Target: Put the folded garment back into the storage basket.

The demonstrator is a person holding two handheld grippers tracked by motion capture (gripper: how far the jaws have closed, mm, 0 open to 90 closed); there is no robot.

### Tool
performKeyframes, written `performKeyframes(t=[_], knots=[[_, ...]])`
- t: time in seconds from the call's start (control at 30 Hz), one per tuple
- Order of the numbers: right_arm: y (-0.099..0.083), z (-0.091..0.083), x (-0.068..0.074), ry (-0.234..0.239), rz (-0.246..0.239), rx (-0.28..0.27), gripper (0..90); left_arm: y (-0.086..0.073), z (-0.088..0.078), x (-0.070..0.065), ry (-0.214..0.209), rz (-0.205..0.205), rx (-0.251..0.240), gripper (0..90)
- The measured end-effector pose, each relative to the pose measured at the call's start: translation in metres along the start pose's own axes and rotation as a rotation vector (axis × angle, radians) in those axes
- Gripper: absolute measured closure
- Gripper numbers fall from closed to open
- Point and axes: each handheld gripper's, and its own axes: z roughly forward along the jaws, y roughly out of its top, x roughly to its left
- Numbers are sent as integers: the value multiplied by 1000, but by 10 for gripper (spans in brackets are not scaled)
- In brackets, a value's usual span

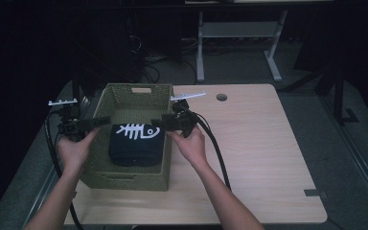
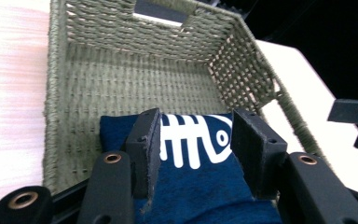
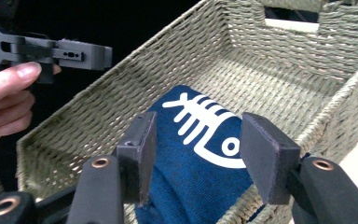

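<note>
basket as the landmark, a green woven one sitting on the left part of the pale wood bench. starting left of the basket: the left hand is beside its left wall, carrying the left claw, which pokes in over the left rim. seen from the left gripper view, that left claw has its jaws parted with a clear gap, nothing pinched between them, pads free above the cloth. moving into the basket: the folded navy cloth with a white fish-skeleton print lies flat on the basket floor, toward the near end, the far half of the basket floor bare weave. a handle slot shows in the far wall. on to the right of the basket: the right hand sits at the right rim, and the right claw reaches in over that rim from the opposite side. from the right gripper view, the right claw is also spread, jaws apart and gripping nothing, with the cloth lying below the gap. black cables trail back from both claws toward the near edge of the bench.
</note>
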Motion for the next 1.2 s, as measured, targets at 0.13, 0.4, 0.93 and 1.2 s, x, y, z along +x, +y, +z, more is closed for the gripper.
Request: performKeyframes(t=[0.13,0.4,0.93,1.2], knots=[[0,-5,-5,36,-13,-7,420,-1,-3,-3,-14,0,-18,510],[-1,-15,-16,81,-16,-7,357,-8,0,-13,-44,10,-17,437],[-14,-49,-33,130,-10,-52,314,-18,2,-41,-140,47,-80,380],[-19,-68,-47,102,7,-71,275,-20,11,-59,-167,64,-91,345]])
